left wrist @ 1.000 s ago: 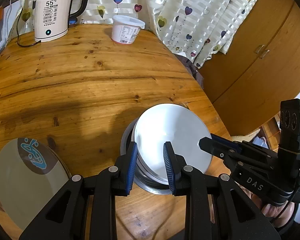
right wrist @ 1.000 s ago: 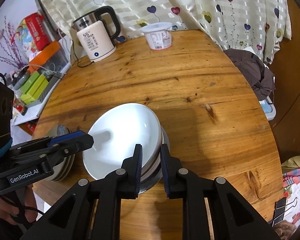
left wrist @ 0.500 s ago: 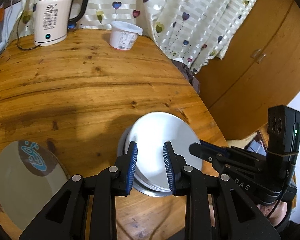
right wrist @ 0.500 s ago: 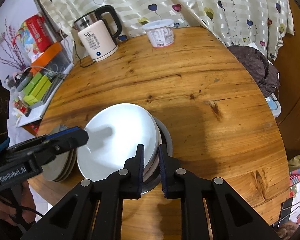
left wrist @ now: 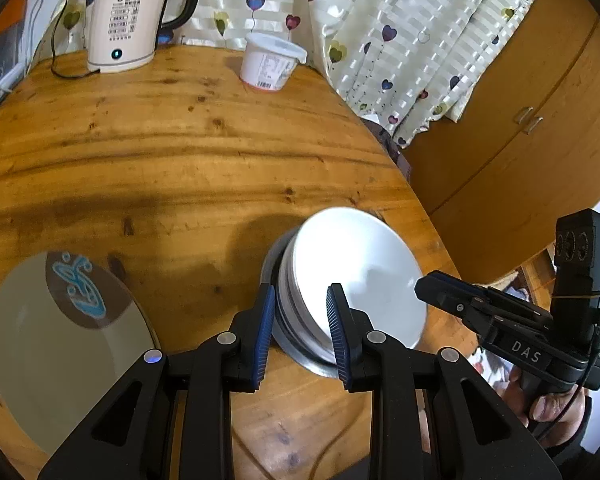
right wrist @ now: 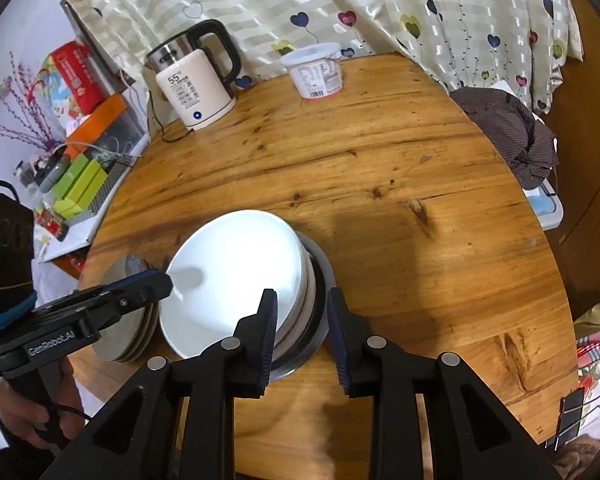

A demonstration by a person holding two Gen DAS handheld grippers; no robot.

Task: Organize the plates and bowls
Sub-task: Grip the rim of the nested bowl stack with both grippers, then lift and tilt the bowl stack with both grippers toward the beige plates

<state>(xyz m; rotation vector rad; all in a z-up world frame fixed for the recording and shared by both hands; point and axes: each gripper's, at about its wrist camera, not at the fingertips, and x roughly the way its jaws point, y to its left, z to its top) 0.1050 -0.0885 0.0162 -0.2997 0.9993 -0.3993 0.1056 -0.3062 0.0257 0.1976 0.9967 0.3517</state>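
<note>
Right gripper (right wrist: 302, 320) jaws have just been opening, now loose around the rim of the white bowl (right wrist: 236, 276). Left gripper (left wrist: 300, 322) straddles the opposite rim; grip unclear. Bowl sits nested in the bowl stack (left wrist: 296, 344) on the table (left wrist: 180, 152), plates (left wrist: 60, 344) beside.

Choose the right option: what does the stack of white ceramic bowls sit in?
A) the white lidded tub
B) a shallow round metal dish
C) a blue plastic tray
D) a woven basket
B: in the right wrist view the stack of white ceramic bowls rests inside a shallow round metal dish on the wooden table.
</note>
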